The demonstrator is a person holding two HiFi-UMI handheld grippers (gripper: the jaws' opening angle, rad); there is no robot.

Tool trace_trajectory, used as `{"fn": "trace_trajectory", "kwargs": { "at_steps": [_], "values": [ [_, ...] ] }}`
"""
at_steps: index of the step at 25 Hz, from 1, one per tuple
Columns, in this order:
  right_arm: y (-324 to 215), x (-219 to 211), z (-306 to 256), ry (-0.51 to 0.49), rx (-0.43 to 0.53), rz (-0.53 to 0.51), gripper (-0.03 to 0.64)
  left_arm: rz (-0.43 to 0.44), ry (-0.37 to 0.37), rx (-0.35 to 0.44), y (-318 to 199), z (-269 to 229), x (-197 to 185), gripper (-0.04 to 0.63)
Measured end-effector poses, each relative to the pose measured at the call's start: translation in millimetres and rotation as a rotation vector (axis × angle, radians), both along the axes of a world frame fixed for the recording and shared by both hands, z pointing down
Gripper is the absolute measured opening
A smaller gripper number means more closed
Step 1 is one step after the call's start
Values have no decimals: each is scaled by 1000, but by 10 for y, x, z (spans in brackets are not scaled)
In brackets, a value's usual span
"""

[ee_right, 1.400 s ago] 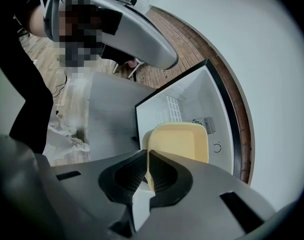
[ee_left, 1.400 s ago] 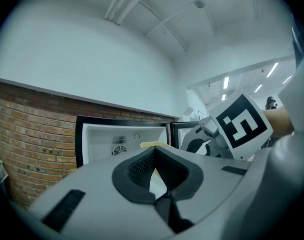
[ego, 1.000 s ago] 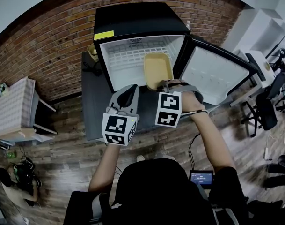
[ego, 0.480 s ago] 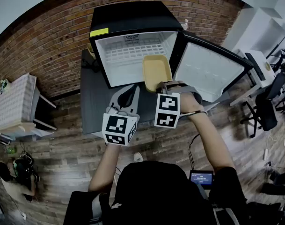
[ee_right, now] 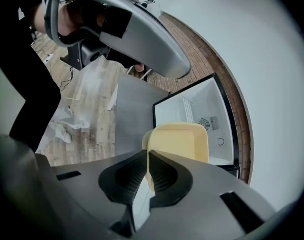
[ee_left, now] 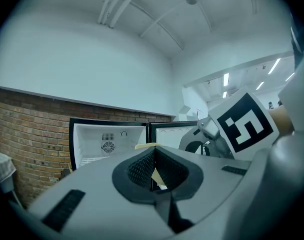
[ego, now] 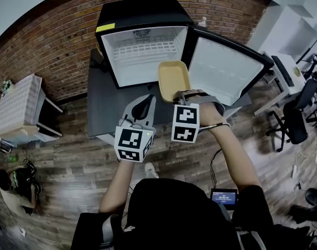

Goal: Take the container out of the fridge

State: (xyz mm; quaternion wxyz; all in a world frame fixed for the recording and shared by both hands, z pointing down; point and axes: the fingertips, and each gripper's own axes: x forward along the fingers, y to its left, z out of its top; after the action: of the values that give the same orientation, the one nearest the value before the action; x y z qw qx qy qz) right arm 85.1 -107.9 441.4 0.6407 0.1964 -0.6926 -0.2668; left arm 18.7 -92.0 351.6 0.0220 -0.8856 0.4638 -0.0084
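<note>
The black mini fridge [ego: 142, 12] stands open, its white inside [ego: 142, 56] bare and its door [ego: 223, 69] swung out to the right. A pale yellow container [ego: 174, 79] hangs in front of the opening, outside the fridge. My right gripper [ego: 180, 95] is shut on its near rim; in the right gripper view the container [ee_right: 179, 141] sticks out beyond the pinched jaws [ee_right: 148, 160]. Just left of it, my left gripper [ego: 143, 104] is shut with nothing in it [ee_left: 152, 171]. The container's edge [ee_left: 147, 145] shows past its jaws.
The fridge sits on a dark grey platform [ego: 103, 103] against a brick wall [ego: 54, 46]. A white slatted seat [ego: 17, 119] stands at the left, an office chair [ego: 299, 119] at the right. A person [ego: 17, 189] is at lower left on the wood floor.
The fridge has slid up and left in the head view, so both grippers and the yellow container now sit farther back from its opening. The grip is unchanged.
</note>
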Motion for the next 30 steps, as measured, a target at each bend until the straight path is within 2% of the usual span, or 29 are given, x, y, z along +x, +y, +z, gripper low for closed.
{"fn": "trace_trajectory", "kwargs": {
  "at_steps": [16, 30],
  "values": [
    [843, 158, 69, 0, 8, -49, 48, -61, -1, -6, 901, 86, 123, 14],
    [1157, 231, 81, -3, 1, -62, 48, -81, 6, -8, 1189, 86, 172, 14]
  ]
}}
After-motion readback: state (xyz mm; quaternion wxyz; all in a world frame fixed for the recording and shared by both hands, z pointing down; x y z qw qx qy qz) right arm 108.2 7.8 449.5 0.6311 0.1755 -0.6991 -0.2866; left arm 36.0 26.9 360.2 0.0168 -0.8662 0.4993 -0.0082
